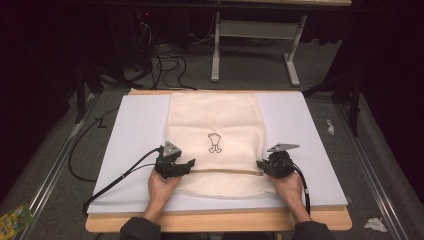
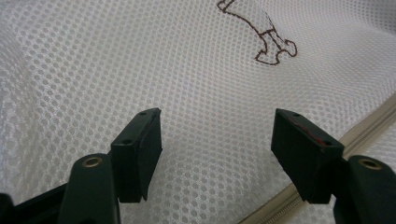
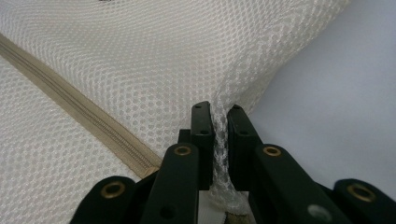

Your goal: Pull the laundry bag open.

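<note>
A cream mesh bag [image 1: 215, 125] lies flat on a white foam mat [image 1: 135, 130], with a small outline drawing [image 1: 214, 143] at its middle and a beige zipper [image 1: 225, 171] across its near part. My left gripper [image 1: 190, 163] rests at the bag's left edge by the zipper, open, its jaws wide over the mesh [image 2: 201, 102] with the zipper [image 2: 369, 121] by the right jaw. My right gripper [image 1: 259, 164] sits at the bag's right edge, shut on a pinched fold of mesh [image 3: 219, 140] near the zipper's end [image 3: 140, 161].
The mat lies on a wooden table [image 1: 220, 222] whose front edge runs close to the person's sleeves. Black cables [image 1: 120, 175] trail from both grippers. Crumpled paper bits [image 1: 375, 224] and a green packet [image 1: 12, 220] lie on the floor; a desk frame [image 1: 255, 45] stands behind.
</note>
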`<move>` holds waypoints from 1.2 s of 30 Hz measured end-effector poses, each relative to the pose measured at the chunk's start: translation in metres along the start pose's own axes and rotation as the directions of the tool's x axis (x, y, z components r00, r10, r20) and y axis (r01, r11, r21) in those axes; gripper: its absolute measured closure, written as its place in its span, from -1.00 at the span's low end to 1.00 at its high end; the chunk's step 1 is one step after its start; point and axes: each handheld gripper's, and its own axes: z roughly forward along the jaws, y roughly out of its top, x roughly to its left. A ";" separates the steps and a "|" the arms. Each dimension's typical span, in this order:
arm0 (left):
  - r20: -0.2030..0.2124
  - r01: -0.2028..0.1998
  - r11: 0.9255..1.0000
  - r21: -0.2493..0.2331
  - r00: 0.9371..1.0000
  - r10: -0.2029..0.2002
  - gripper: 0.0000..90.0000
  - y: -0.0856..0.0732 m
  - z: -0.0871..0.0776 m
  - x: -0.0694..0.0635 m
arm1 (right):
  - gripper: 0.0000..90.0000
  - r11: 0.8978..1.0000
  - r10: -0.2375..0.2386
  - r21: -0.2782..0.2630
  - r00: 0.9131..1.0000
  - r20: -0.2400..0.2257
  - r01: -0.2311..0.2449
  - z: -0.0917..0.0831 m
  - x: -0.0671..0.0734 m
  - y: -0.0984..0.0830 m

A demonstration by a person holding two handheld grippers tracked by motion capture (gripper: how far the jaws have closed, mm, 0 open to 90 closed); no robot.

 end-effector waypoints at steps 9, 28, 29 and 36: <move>0.005 0.005 1.000 0.002 1.000 -0.005 -0.22 0.000 0.000 0.001 | 0.95 0.999 0.014 -0.045 0.998 -0.067 -0.017 -0.007 -0.008 0.000; 0.066 -0.004 0.999 -0.036 0.998 0.006 -0.09 0.003 -0.008 -0.008 | 0.96 0.994 -0.014 -0.108 0.995 -0.101 0.004 -0.027 -0.006 0.015; 0.066 -0.004 0.999 -0.036 0.998 0.006 -0.08 0.003 -0.008 -0.008 | 0.96 0.994 -0.014 -0.108 0.995 -0.101 0.004 -0.027 -0.006 0.015; 0.120 -0.065 0.998 -0.024 0.990 0.068 -0.03 0.018 0.001 -0.033 | 0.96 0.992 -0.011 -0.126 0.994 -0.113 -0.003 -0.031 -0.005 0.018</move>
